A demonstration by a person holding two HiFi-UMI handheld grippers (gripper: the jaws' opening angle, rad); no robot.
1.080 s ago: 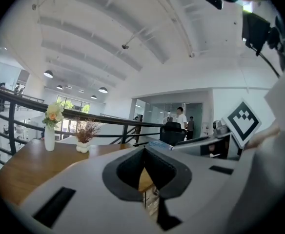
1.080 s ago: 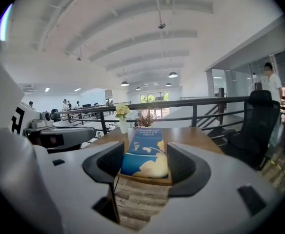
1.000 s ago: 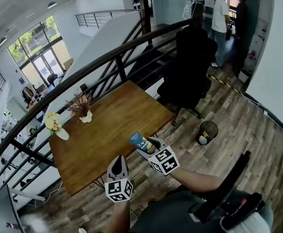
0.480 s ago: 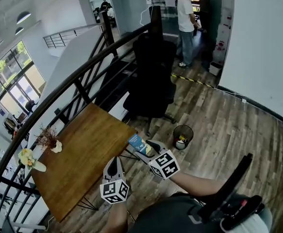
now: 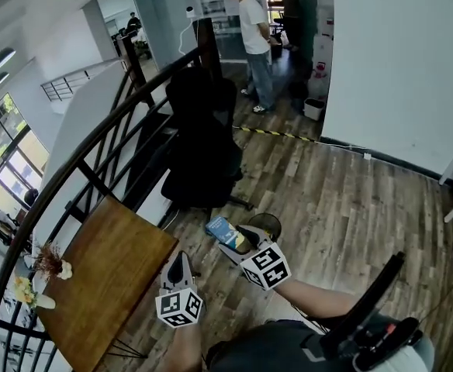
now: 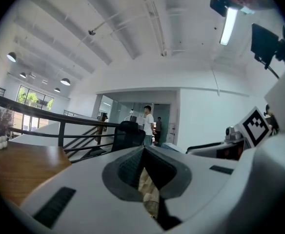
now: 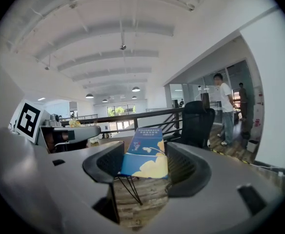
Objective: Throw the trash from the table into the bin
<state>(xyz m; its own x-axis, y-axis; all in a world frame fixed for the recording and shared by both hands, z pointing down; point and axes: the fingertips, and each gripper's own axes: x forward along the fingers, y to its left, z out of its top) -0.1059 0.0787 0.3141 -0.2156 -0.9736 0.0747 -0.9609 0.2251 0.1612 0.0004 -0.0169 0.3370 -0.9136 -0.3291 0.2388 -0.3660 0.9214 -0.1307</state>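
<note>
- Head view: note R claw (image 5: 234, 237) clenched on blue packet (image 5: 222, 228), carried in air clear of desk (image 5: 102, 277). Bin (image 5: 273, 222) on floor (image 5: 350, 208), partly hidden behind R claw.
- Same view: note L claw (image 5: 178, 259) just off desk corner, tips together, nothing seen sticking out.
- Progress, est.: pickup done, carry approx. complete. Left to do: bring packet over bin mouth, release. Desk top w/ only two flower vases (image 5: 62, 270) in view; no more trash seen there, far end cut off.
- Clearance: black chair (image 5: 203, 161) close behind bin, railing (image 5: 95, 149) at left. Open wood floor at right up to white wall (image 5: 397, 60). Two people (image 5: 251, 37) well apart at rear. Approach from open side advised.
- Left gripper view: read L claw (image 6: 143, 152) as closed, tips meeting. Pale tan patch in slit behind tips: scrap or floor, cannot tell. Desk edge at left, chair ahead.
- Right gripper view: confirm R claw (image 7: 145, 147) set wide, pads against both sides of packet (image 7: 143, 160), packet flat between them. Bin not in this view. Chair ahead-right, desk behind packet.
</note>
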